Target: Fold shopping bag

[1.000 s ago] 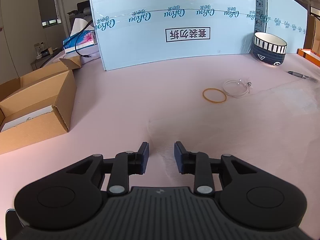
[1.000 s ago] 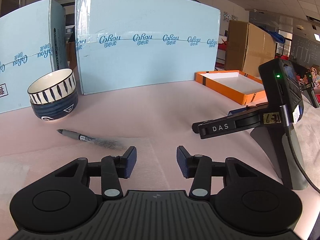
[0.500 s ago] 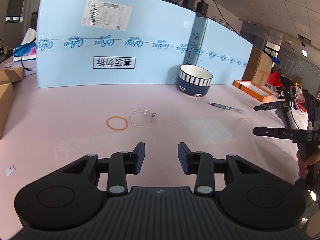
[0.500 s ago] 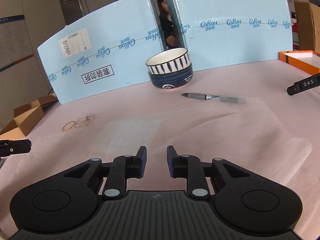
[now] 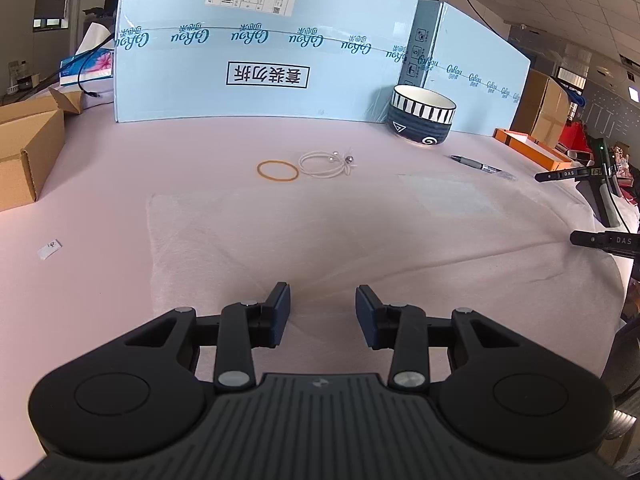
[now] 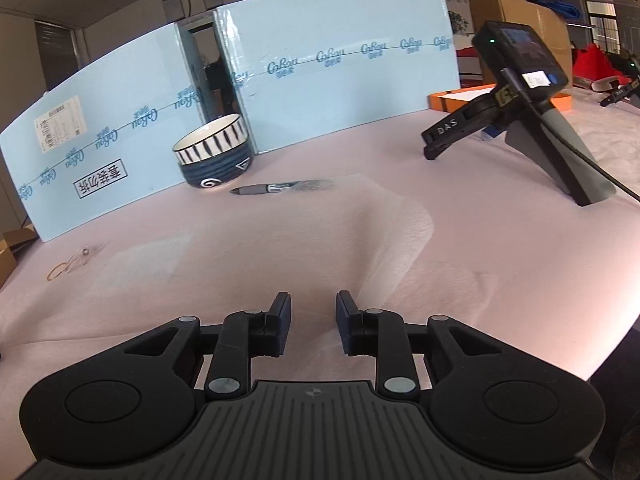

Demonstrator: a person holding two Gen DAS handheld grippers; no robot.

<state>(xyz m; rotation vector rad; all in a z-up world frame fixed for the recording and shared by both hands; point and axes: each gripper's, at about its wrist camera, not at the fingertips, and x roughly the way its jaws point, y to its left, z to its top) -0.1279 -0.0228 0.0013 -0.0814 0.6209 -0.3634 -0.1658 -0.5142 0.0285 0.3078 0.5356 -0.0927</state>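
The left gripper [image 5: 323, 312] hung with jaws wide apart and empty over the near edge of the translucent shopping bag [image 5: 320, 232], which lay spread flat on the pink table [image 5: 100, 280]. The right gripper [image 6: 313, 322] was parted more narrowly, also empty, above the bag's rumpled side. Beyond lay a rubber band [image 5: 277, 170], a pen [image 6: 276, 188] and a bowl [image 6: 214, 151].

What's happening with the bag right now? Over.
Left tool open, right tool open, both empty. Shopping bag flat, unfolded. Pen lies on its far edge.
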